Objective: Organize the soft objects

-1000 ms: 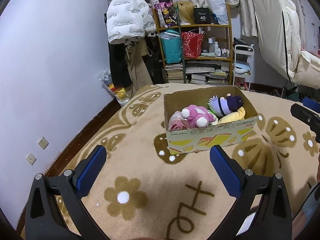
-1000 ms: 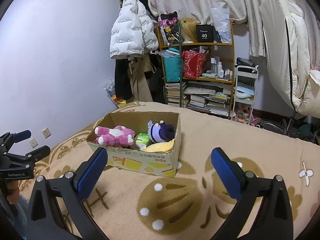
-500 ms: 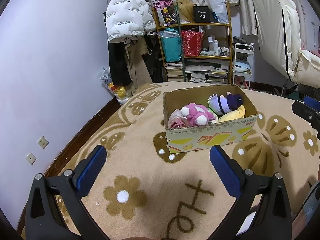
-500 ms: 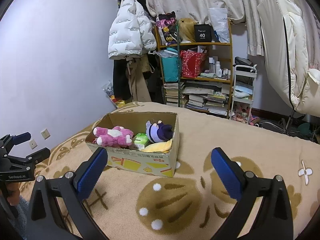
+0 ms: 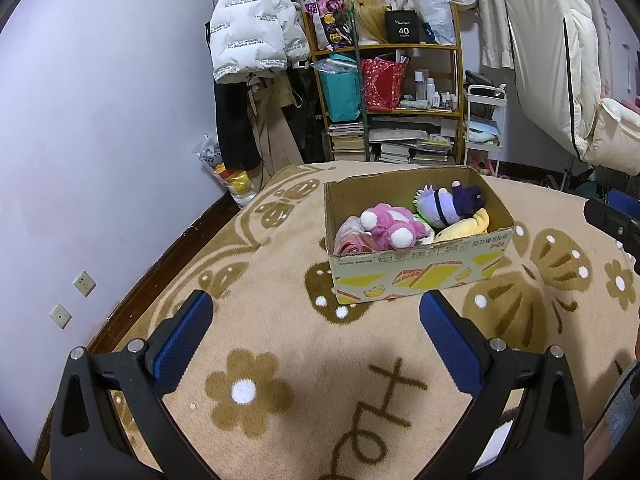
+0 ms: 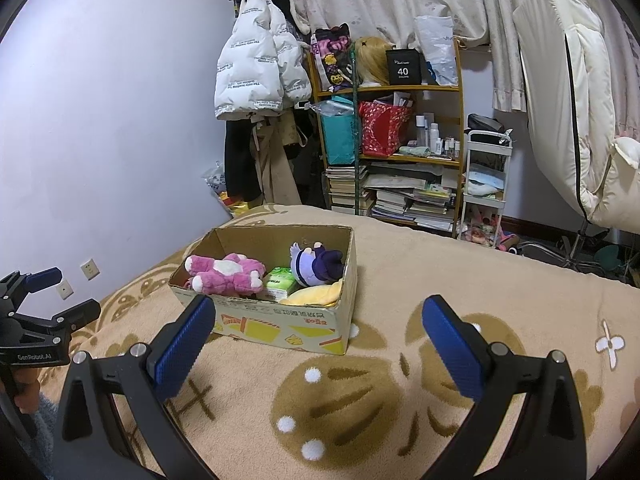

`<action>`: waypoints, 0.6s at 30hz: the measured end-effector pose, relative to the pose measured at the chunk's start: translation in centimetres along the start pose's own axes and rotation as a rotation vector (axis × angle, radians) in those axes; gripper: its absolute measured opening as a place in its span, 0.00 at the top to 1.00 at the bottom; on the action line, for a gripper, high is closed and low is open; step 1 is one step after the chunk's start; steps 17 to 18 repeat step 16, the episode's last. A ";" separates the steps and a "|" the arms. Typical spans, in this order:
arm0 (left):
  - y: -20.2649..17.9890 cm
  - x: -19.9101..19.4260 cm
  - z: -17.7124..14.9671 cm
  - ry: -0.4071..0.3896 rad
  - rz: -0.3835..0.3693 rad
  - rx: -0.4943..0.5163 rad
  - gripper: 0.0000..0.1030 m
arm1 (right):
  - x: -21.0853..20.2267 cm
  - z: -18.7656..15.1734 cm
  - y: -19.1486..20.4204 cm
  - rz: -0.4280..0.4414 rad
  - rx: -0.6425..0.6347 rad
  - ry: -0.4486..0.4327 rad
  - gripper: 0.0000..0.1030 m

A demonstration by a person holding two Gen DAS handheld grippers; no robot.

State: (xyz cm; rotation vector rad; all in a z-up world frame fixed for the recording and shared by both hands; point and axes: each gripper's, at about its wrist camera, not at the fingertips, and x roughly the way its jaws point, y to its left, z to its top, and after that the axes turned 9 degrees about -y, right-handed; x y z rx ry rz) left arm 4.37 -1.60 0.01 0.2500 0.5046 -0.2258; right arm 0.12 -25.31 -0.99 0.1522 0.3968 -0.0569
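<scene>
Hovering low over carpet (image 5: pixel 280 332), left tool (image 5: pixel 316 320) and right tool (image 6: pixel 318 324) both spread apart, aimed at cardboard box (image 5: pixel 416 276).

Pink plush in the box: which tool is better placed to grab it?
Probably left. The pink plush lies at the box end nearer the left tool. The right tool is open too, but offset.

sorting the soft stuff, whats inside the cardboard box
The cardboard box holds a pink plush, a purple doll, a green tissue pack, a yellow plush and pink fabric. Anything beneath them is covered.
</scene>
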 end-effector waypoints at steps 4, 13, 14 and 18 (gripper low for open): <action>-0.1 0.0 0.0 0.000 0.001 -0.002 0.01 | 0.0 0.0 0.0 0.002 -0.002 0.000 0.00; -0.1 0.1 -0.2 0.001 0.001 -0.001 0.01 | 0.0 0.0 0.0 0.002 0.000 0.001 0.00; -0.1 0.1 -0.2 0.001 0.000 -0.001 0.01 | 0.0 0.0 0.0 0.001 -0.001 0.000 0.00; -0.1 0.1 -0.2 0.001 0.001 -0.001 0.01 | 0.0 0.0 0.0 0.002 -0.001 0.000 0.00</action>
